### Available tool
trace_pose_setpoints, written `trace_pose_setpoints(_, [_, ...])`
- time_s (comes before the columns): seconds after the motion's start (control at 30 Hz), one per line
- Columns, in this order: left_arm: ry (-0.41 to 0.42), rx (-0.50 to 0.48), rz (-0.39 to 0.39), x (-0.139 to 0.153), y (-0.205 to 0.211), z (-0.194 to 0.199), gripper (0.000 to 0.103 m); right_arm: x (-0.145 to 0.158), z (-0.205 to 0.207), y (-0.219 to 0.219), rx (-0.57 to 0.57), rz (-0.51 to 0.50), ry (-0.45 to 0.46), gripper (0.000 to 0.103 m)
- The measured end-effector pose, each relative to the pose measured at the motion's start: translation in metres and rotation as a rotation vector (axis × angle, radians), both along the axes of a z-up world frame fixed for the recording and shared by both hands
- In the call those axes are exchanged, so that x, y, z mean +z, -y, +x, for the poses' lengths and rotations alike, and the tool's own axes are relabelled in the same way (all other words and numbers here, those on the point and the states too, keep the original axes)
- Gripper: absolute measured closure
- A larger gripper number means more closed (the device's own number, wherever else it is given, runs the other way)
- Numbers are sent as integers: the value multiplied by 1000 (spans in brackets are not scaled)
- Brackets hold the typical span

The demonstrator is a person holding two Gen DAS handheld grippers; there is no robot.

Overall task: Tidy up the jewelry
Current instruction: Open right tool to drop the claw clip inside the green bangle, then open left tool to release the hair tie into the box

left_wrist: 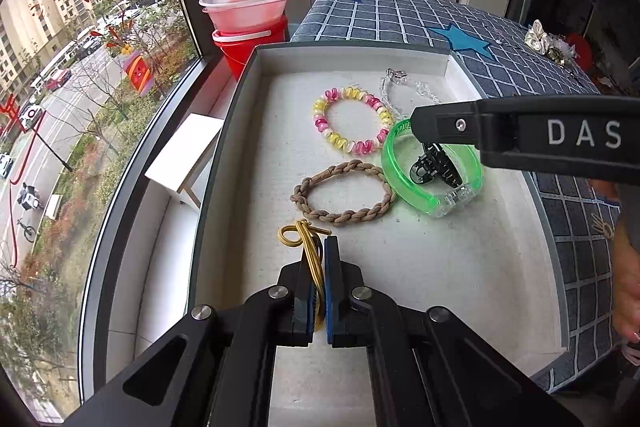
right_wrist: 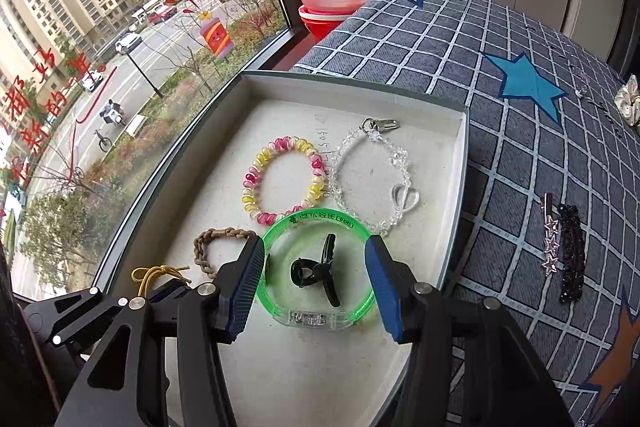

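A shallow grey box [left_wrist: 224, 155] [right_wrist: 460, 163] holds a pink-yellow spiral bracelet [left_wrist: 320, 115] [right_wrist: 256, 163], a clear bead bracelet [right_wrist: 404, 163] [left_wrist: 386, 91], a brown braided band [left_wrist: 304, 195] [right_wrist: 200, 247], a green bangle [left_wrist: 390, 171] [right_wrist: 320, 219] and a black claw clip [left_wrist: 436, 167] [right_wrist: 320, 271] inside the bangle. My left gripper [left_wrist: 318, 247] is shut on a yellow elastic cord [left_wrist: 308, 247] [right_wrist: 156, 275] just above the box floor. My right gripper [right_wrist: 316, 259] is open, its fingers astride the bangle and clip, holding nothing.
The box sits on a blue checked cloth [right_wrist: 520, 27] with stars. Hair clips [right_wrist: 568, 251] lie on the cloth to the right, a scrunchie [left_wrist: 538, 35] farther back. Red and clear bowls [left_wrist: 248, 15] stand by the window on the left.
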State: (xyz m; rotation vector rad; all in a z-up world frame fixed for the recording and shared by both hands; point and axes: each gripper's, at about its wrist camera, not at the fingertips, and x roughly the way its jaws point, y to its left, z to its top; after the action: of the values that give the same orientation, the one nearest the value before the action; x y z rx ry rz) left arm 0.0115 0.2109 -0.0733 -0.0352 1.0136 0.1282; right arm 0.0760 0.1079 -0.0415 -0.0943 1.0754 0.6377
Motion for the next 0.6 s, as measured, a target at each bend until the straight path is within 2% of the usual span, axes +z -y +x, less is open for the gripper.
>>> trace_pose_setpoints(0.2, [31, 7, 28, 9, 4, -3, 93, 20, -6, 23, -41, 36, 41, 37])
trace_pose_setpoints(0.6, [24, -18, 34, 14, 18, -7, 93, 34, -18, 81, -135, 89, 49, 30])
